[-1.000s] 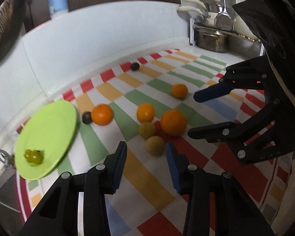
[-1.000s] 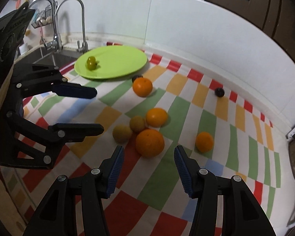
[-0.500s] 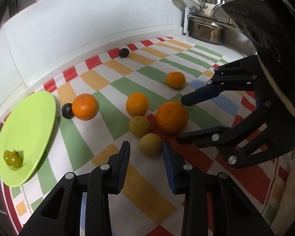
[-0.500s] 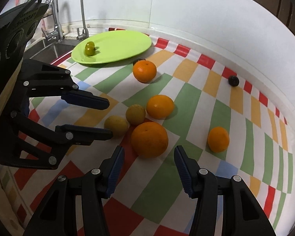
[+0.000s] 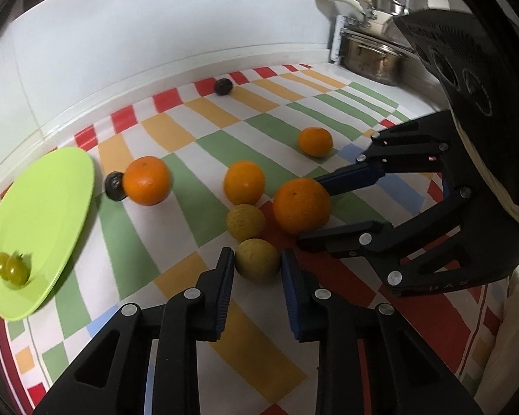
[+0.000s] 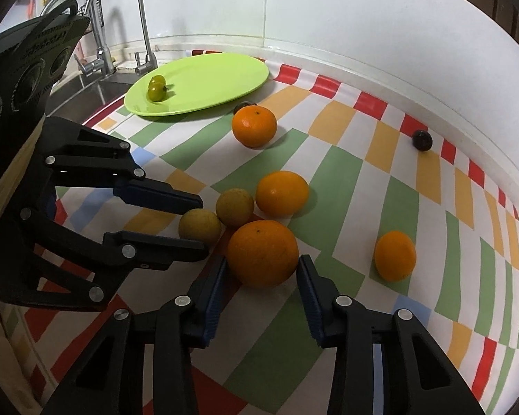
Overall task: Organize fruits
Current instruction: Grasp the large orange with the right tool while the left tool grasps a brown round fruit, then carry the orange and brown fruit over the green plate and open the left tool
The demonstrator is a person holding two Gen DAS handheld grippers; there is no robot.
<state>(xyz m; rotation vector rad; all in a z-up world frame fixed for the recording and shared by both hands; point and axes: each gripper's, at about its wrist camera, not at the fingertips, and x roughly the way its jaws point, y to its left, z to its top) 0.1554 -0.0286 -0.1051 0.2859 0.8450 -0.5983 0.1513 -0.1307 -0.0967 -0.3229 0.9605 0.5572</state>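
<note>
Fruits lie on a checkered cloth. My left gripper is open, its jaws on either side of a yellow-brown fruit, which also shows in the right wrist view. My right gripper is open around the largest orange, also seen from the left wrist. A second yellow fruit and an orange sit just behind. Another orange rests against a dark plum beside the green plate, which holds green tomatoes.
A small orange lies to the right and another dark plum by the white wall. A steel pot stands at the back right. A sink and faucet lie beyond the plate.
Both grippers have moved forward and down. The left jaws now flank the yellow-brown fruit and the right jaws flank the largest orange. No fruit has moved.
</note>
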